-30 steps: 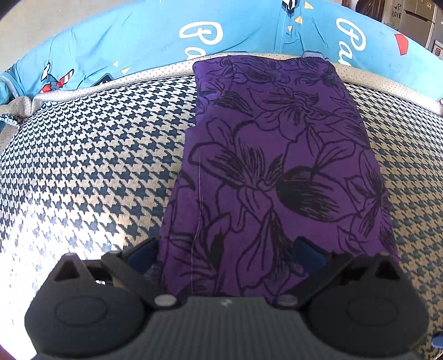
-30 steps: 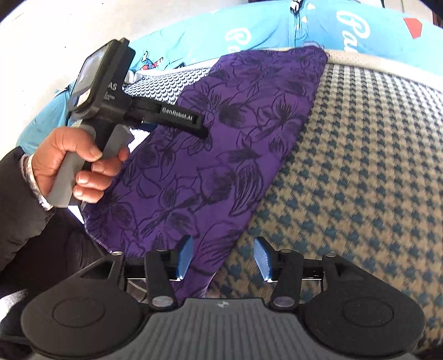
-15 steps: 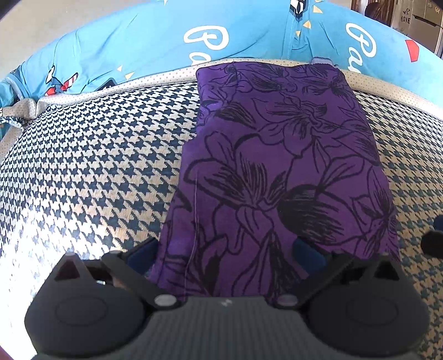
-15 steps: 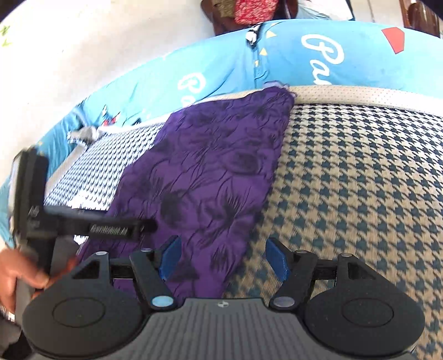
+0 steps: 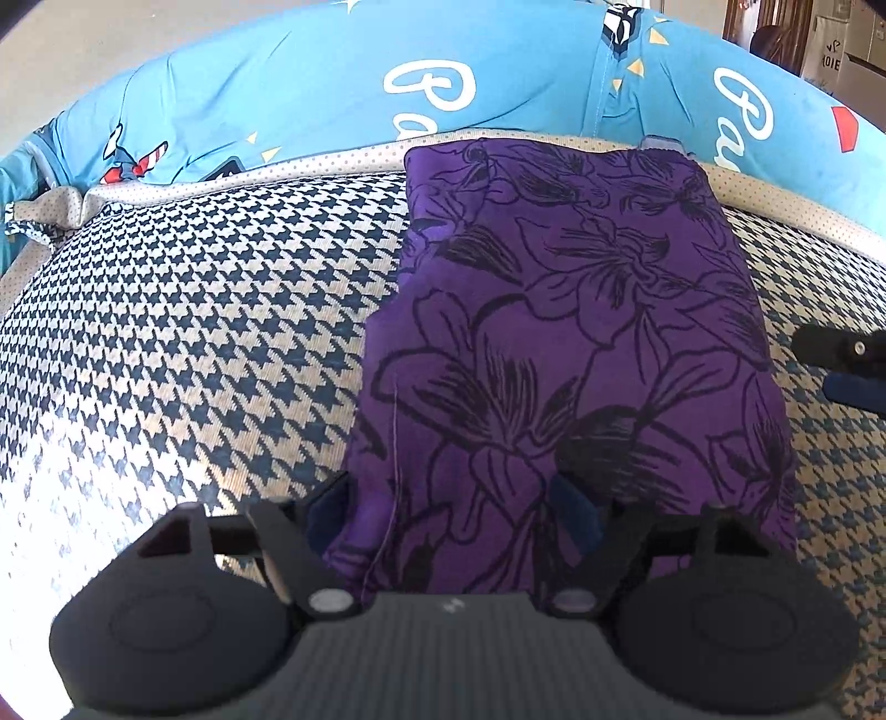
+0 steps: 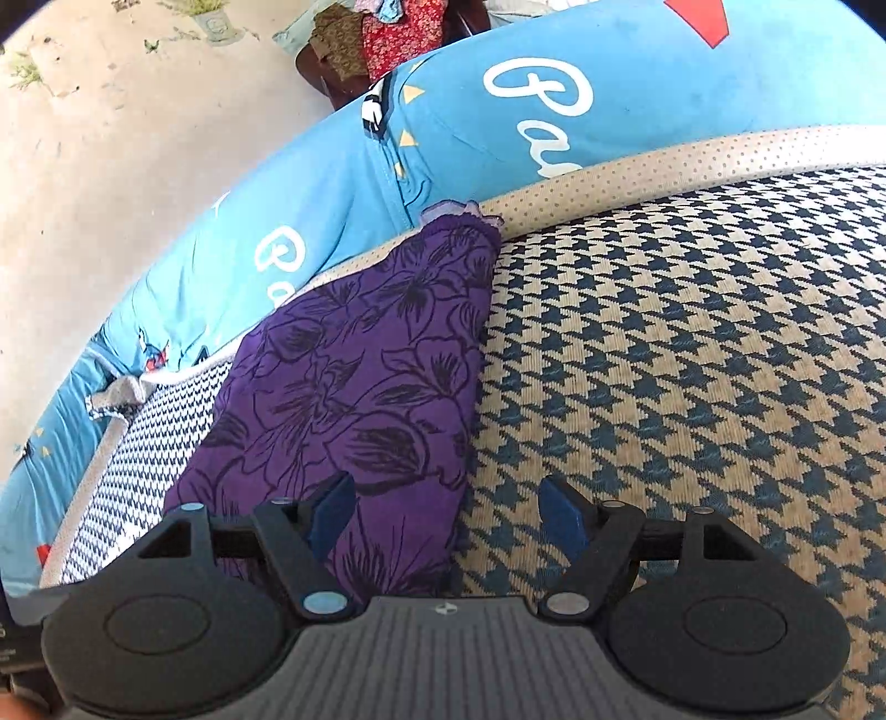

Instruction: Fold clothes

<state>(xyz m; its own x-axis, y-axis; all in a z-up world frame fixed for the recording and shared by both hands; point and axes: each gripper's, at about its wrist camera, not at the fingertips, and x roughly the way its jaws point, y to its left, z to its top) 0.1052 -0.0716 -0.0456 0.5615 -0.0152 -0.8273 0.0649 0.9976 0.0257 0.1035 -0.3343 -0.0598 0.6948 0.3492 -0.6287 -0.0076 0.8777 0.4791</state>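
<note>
A purple cloth with black flower outlines lies folded into a long strip on the houndstooth cushion. My left gripper hovers at the strip's near left end. Its jaws are closing, with the cloth's left part between the blue pads, and I see no firm pinch. In the right wrist view the same cloth runs away to the left. My right gripper straddles its right edge near the close end, jaws opening, one pad over cloth and one over cushion. The right gripper's fingertips show at the right border of the left view.
A blue printed cover with white lettering rises behind the cushion, past a dotted beige border. Bare floor and a dark wooden piece with red fabric lie beyond. Open cushion stretches right of the cloth.
My left jaws have narrowed around the cloth's near end. The right gripper has swung right along the cloth's edge with its jaws widening, and the hand holding the left gripper has left its view.
</note>
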